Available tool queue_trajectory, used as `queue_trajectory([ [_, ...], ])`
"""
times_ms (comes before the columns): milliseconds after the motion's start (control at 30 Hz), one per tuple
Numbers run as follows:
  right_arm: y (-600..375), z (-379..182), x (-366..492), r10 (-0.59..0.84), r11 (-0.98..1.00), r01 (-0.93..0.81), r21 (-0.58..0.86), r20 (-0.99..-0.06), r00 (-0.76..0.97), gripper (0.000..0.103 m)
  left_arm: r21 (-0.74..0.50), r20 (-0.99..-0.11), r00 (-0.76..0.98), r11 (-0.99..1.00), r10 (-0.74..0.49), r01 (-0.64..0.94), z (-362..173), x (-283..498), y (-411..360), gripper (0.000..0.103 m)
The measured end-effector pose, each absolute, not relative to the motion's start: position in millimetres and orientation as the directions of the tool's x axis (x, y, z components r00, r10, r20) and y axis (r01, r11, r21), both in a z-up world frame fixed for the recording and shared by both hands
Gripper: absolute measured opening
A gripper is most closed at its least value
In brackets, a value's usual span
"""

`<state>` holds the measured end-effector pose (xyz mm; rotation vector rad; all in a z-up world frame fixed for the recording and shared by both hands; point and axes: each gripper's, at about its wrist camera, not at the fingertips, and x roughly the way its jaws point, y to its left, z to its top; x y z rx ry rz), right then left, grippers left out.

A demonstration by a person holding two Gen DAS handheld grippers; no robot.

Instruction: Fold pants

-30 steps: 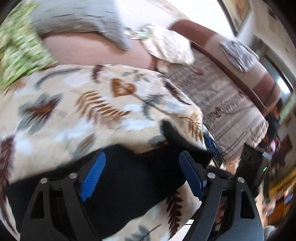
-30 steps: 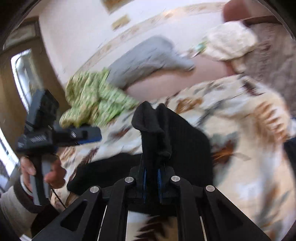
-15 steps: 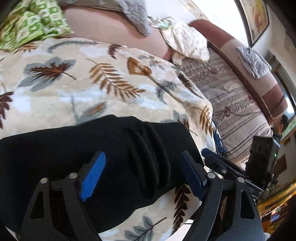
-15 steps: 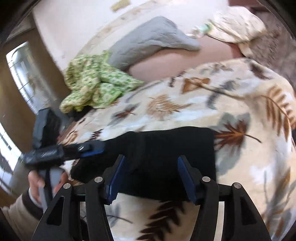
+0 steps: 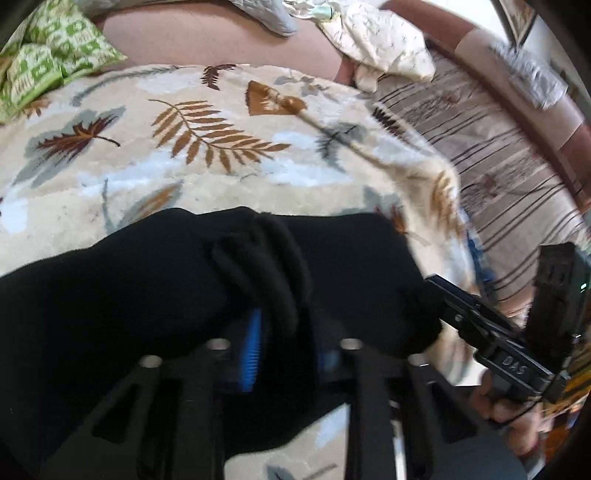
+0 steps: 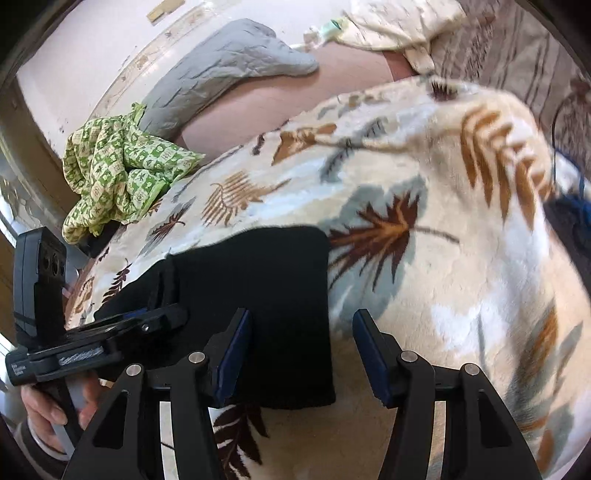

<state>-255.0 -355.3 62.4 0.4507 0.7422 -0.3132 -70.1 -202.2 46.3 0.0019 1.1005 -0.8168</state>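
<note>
Black pants (image 6: 266, 295) lie folded on a leaf-patterned blanket (image 6: 424, 229). In the left wrist view the pants (image 5: 147, 288) fill the lower half, with a bunched ridge of cloth pinched between my left gripper's (image 5: 284, 354) blue pads. The left gripper also shows in the right wrist view (image 6: 147, 321), at the pants' left end. My right gripper (image 6: 303, 354) is open just above the pants' near right corner and holds nothing. It also shows in the left wrist view (image 5: 439, 291), at the pants' right edge.
A green patterned cloth (image 6: 118, 170), a grey quilt (image 6: 221, 70) and a cream cloth (image 6: 402, 22) lie along the far side of the bed. A striped brown cover (image 5: 509, 162) lies to the right of the blanket.
My right gripper let go of the pants and opened. My left gripper moved in and shut on a fold of the pants. The pants now lie flatter on the blanket.
</note>
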Motion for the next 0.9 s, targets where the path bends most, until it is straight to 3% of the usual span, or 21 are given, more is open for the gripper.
queue_trajectory([
  [200,-332.8,82.2,-233.6,-0.076,0.905,0.333,0.264,-0.669,0.739,0.058,-0.386,-0.777,0.229,0.732,-0.586,0.562,54.8,-74.8,-183.7,0.006],
  [367,-330.7,74.3,-226.2,-0.081,0.907,0.341,0.249,-0.691,0.719,0.058,-0.395,-0.773,0.228,0.731,-0.592,0.557,51.3,-71.1,-179.9,0.006],
  [400,-331.6,74.1,-226.7,-0.079,0.904,0.342,0.255,-0.687,0.722,0.058,-0.399,-0.773,0.228,0.733,-0.592,0.552,50.8,-70.8,-179.1,0.013],
  [467,-332.1,73.6,-227.2,-0.078,0.904,0.342,0.256,-0.688,0.722,0.058,-0.434,-0.761,0.207,0.720,-0.614,0.542,50.2,-70.5,-177.6,0.036],
  [500,-333.2,72.7,-228.1,-0.083,0.904,0.346,0.251,-0.690,0.719,0.058,-0.450,-0.750,0.203,0.711,-0.629,0.541,51.5,-70.7,-176.7,0.058],
  [533,-334.4,71.6,-229.0,-0.088,0.903,0.351,0.249,-0.692,0.717,0.058,-0.463,-0.736,0.209,0.703,-0.644,0.540,54.4,-72.0,-175.6,0.068],
  [667,-342.9,67.4,-236.4,-0.087,0.884,0.375,0.280,-0.689,0.720,0.058,-0.462,-0.700,0.239,0.681,-0.673,0.568,63.7,-76.9,-182.8,0.083],
  [800,-354.0,63.3,-242.5,-0.093,0.862,0.407,0.302,-0.695,0.712,0.058,-0.412,-0.756,0.227,0.715,-0.615,0.564,49.5,-73.7,-206.7,0.082],
  [833,-356.0,62.6,-244.1,-0.095,0.858,0.413,0.305,-0.695,0.712,0.058,-0.395,-0.768,0.222,0.718,-0.600,0.574,44.3,-74.4,-215.2,0.075],
  [900,-359.0,62.5,-245.9,-0.104,0.855,0.420,0.304,-0.694,0.713,0.058,-0.337,-0.800,0.233,0.736,-0.552,0.588,37.0,-77.0,-224.5,0.023],
])
